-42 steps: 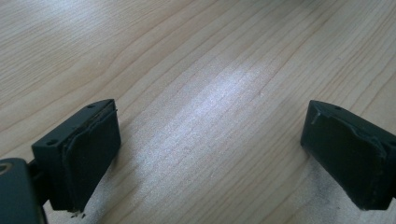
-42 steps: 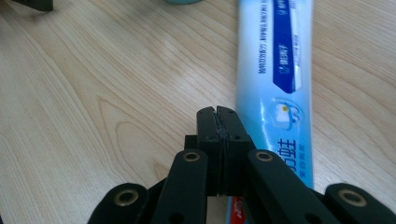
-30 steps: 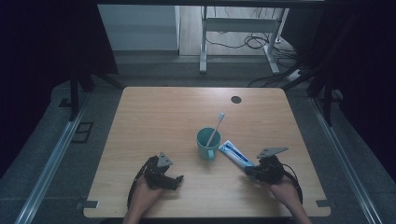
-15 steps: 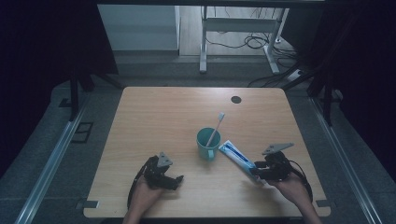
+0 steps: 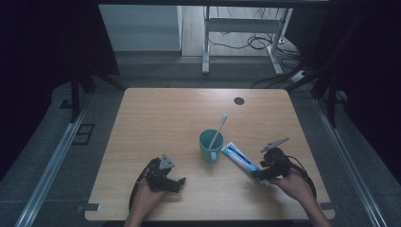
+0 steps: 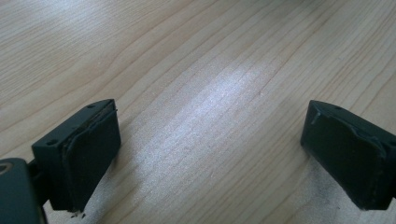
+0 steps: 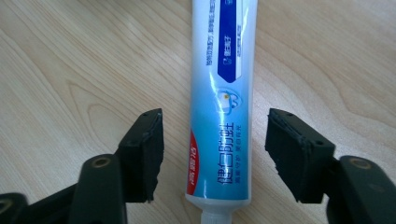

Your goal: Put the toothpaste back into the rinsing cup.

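My right gripper (image 7: pixel 212 154) just opening, toothpaste tube (image 7: pixel 223 93) loose between pads, top cut off; left gripper (image 6: pixel 210 154) released – toothbrush (image 5: pixel 218 130) in cup (image 5: pixel 209 147).

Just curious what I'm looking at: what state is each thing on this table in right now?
Toothpaste: lying flat between the right hand-held gripper's jaws, untouched.
Right hand-held gripper: open, jaws just widened.
Left hand-held gripper: open, nothing between its jaws.
Cup: upright.
Toothbrush: standing in cup, leaning.
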A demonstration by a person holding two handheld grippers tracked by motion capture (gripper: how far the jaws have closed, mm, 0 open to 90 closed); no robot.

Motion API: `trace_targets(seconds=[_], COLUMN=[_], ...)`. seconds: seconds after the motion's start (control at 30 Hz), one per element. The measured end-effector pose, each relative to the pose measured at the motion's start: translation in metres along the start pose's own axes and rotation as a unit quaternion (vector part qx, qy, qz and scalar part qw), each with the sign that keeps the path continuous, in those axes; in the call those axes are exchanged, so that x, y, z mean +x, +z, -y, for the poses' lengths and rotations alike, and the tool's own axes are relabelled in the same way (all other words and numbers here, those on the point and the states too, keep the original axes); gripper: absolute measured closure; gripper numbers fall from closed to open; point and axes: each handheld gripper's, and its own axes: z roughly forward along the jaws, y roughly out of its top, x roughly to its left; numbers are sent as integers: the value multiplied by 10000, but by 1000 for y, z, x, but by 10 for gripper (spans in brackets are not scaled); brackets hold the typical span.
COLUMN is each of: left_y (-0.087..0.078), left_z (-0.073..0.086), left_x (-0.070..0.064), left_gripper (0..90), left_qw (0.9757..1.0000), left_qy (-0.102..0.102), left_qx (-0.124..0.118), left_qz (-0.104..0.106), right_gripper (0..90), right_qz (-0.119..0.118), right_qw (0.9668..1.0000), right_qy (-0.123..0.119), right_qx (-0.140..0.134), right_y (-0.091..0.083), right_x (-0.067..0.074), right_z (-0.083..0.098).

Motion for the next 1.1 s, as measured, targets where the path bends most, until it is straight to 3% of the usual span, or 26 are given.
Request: trace_targets(seconds=[0.47,0.7,0.93,1.1], left_y=[0,0,0,0], left_z=[0,0,0,0], left_x=[0,0,0,0], left_gripper=[49,49,49,49], left_qw=[10000,10000,10000,10000], left_qy=[0,-1,-1,10], left_qx=[1,0,-1,1], left_qz=[0,1,0,0], right_gripper=[285,314,337,337], right_qz=[87,144,174,190], right_qw=[9965,9920,9846,9822], right_qy=[-79,-210,-290,-303], right_qx=[822,1237,1717,1846], right_y=[16,23,35,41], right_x=[-1,1,2,2], right_z=[-24,-39,-51,-57])
